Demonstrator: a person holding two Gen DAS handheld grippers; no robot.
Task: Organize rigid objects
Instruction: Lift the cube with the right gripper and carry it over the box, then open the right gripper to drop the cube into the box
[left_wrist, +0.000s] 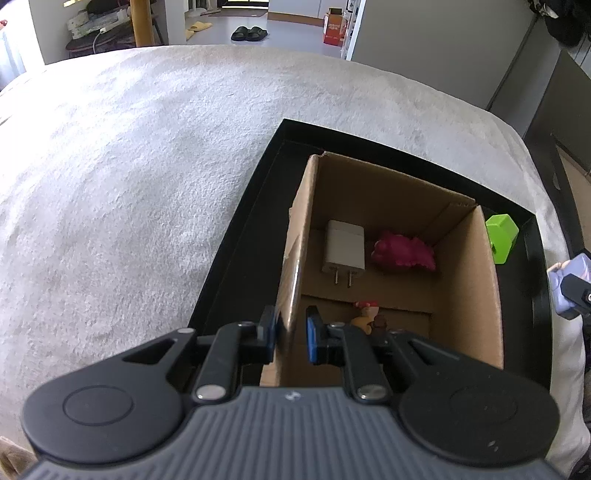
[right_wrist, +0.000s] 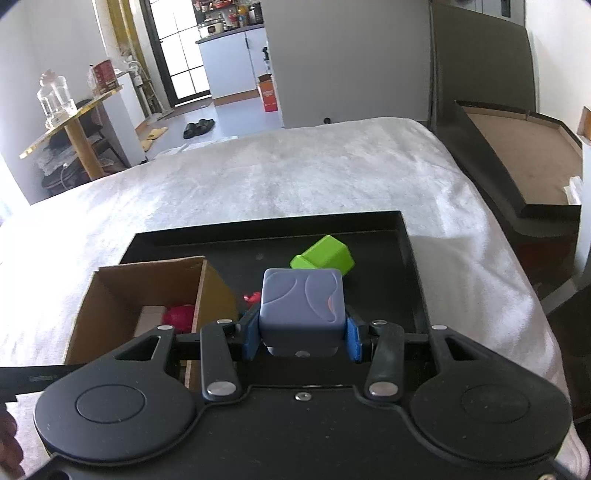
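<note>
A cardboard box (left_wrist: 469, 266) stands in a black tray (left_wrist: 236, 236) on the bed. My left gripper (left_wrist: 291, 330) is shut on the box's left wall. Inside lie a white charger (left_wrist: 344, 248), a pink toy (left_wrist: 402, 253) and a small figurine (left_wrist: 367, 314). My right gripper (right_wrist: 301, 334) is shut on a grey-blue cube (right_wrist: 302, 304) and holds it above the tray, right of the box (right_wrist: 110, 295). The cube shows at the right edge of the left wrist view (left_wrist: 570, 275). A green block (right_wrist: 325, 255) lies on the tray beyond the cube; it also shows in the left wrist view (left_wrist: 501, 238).
A white blanket (left_wrist: 129, 184) covers the bed around the tray (right_wrist: 406, 295). A small red piece (right_wrist: 253, 297) lies on the tray by the box. A dark headboard and ledge (right_wrist: 517, 166) run along the bed's right side.
</note>
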